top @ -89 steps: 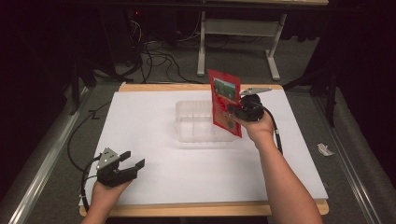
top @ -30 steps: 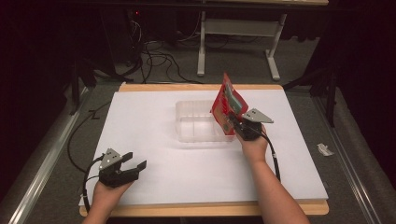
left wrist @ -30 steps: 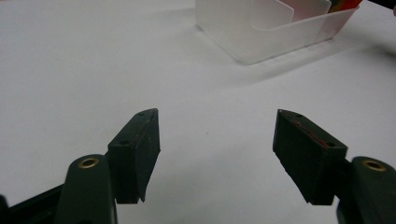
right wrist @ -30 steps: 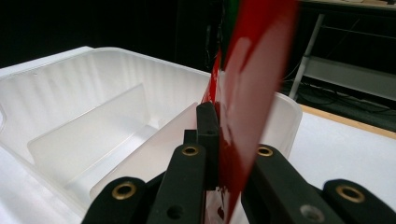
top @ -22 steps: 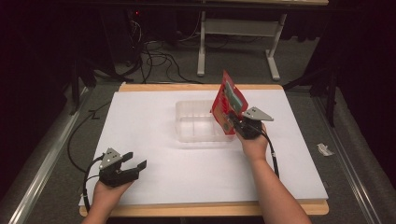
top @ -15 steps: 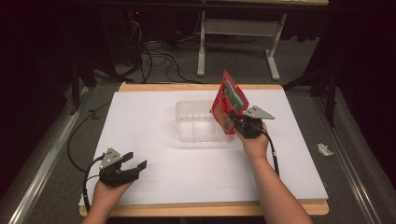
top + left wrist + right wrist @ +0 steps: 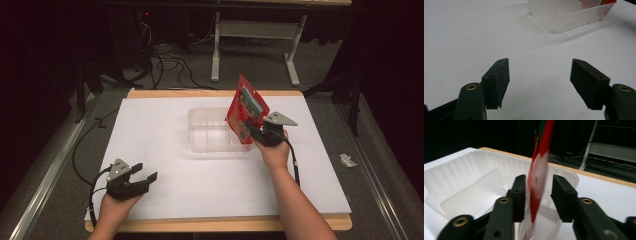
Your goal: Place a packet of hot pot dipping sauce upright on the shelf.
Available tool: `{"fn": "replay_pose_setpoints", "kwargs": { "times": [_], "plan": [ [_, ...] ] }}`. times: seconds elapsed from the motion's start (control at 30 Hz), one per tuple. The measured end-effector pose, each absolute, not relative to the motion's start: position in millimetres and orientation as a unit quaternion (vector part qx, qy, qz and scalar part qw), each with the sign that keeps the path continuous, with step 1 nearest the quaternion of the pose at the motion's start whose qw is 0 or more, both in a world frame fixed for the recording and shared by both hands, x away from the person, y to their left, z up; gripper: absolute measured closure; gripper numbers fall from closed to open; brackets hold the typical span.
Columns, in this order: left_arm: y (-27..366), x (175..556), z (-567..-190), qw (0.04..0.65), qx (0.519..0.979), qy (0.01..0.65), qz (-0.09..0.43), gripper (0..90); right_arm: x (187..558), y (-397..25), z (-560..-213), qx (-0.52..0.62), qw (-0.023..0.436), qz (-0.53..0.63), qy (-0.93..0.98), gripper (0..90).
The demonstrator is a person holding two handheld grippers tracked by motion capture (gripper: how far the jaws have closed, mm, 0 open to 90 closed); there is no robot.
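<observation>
A red snack pouch (image 7: pixel 246 112) stands tilted on edge, its bottom in the right end of a clear plastic divided tray (image 7: pixel 200 131). My right gripper (image 7: pixel 248 127) is at the pouch's lower part. In the right gripper view the blurred pouch (image 7: pixel 540 170) sits between the jaws, which stand slightly apart, with a narrow gap on the right side, so my right gripper (image 7: pixel 539 180) reads as open around it. Below it is the tray (image 7: pixel 461 170). My left gripper (image 7: pixel 145 171) rests near the table's front left, wide open and empty (image 7: pixel 540 62), facing the tray (image 7: pixel 574 17).
A white sheet (image 7: pixel 165 195) covers the table, with a wooden edge (image 7: pixel 215 223) at the front. Cables (image 7: pixel 165 55) and a metal table frame (image 7: pixel 255 30) lie on the floor beyond. A paper scrap (image 7: pixel 347 160) lies on the floor to the right.
The right gripper has turned the pouch from facing the camera to edge-on and lowered it to the tray's right end. Its jaws now stand slightly apart. The left gripper has stayed put.
</observation>
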State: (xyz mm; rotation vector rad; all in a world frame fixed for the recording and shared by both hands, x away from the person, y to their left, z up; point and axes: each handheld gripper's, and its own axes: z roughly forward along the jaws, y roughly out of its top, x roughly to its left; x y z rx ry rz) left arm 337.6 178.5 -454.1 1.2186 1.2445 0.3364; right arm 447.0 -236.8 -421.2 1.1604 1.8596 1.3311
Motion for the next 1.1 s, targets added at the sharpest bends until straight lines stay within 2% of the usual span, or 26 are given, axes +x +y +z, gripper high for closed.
{"fn": "replay_pose_setpoints", "kwargs": {
  "times": [0.03, 0.1, 0.13, 0.4, 0.7, 0.9, 1.1],
  "plan": [
    [178, 338, -454, 0.632, 0.532, 0.544, 0.147, 32.5, 447, -238, -420, 0.432, 0.287, 0.499, 0.694, 58.8],
    [178, 337, -454, 0.632, 0.532, 0.544, 0.147, 32.5, 447, -238, -419, 0.433, 0.289, 0.501, 0.692, 56.0],
    [178, 337, -454, 0.631, 0.533, 0.544, 0.147, 32.5, 446, -239, -418, 0.436, 0.287, 0.502, 0.689, 51.6],
    [178, 337, -454, 0.631, 0.533, 0.545, 0.147, 32.5, 446, -240, -415, 0.432, 0.278, 0.508, 0.691, 42.9],
    [177, 337, -455, 0.631, 0.535, 0.543, 0.146, 31.8, 446, -244, -415, 0.441, 0.264, 0.509, 0.69, 26.0],
    [177, 338, -455, 0.63, 0.537, 0.541, 0.146, 31.5, 442, -250, -412, 0.45, 0.257, 0.504, 0.691, 19.9],
    [176, 337, -456, 0.63, 0.539, 0.539, 0.144, 30.9, 431, -257, -409, 0.449, 0.256, 0.502, 0.693, 18.6]
  ]
}}
